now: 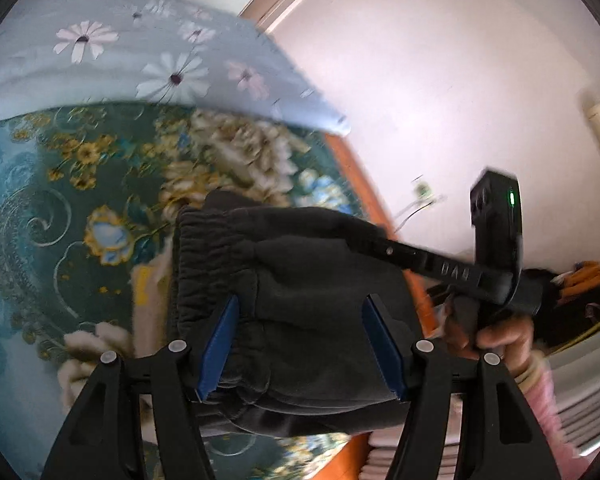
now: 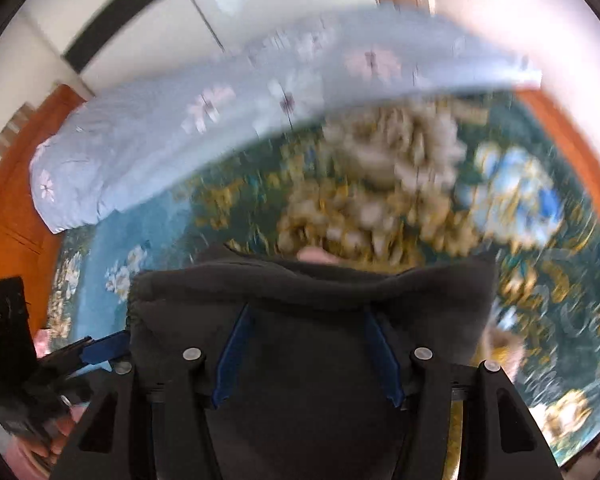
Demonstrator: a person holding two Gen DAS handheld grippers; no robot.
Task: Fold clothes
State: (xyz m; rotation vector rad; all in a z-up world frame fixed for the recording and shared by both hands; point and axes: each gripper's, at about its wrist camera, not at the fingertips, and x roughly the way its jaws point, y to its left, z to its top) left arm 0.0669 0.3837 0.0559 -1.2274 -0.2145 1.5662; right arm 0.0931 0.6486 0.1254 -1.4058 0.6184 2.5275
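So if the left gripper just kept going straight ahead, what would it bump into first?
The dark garment: it already sits bunched between the left gripper fingers. Past it, probably the green flowered bedspread, though the blur makes depth hard to judge.

Left tool point(image 1: 300, 344) jaws apart, dark garment point(image 1: 300, 280) between.
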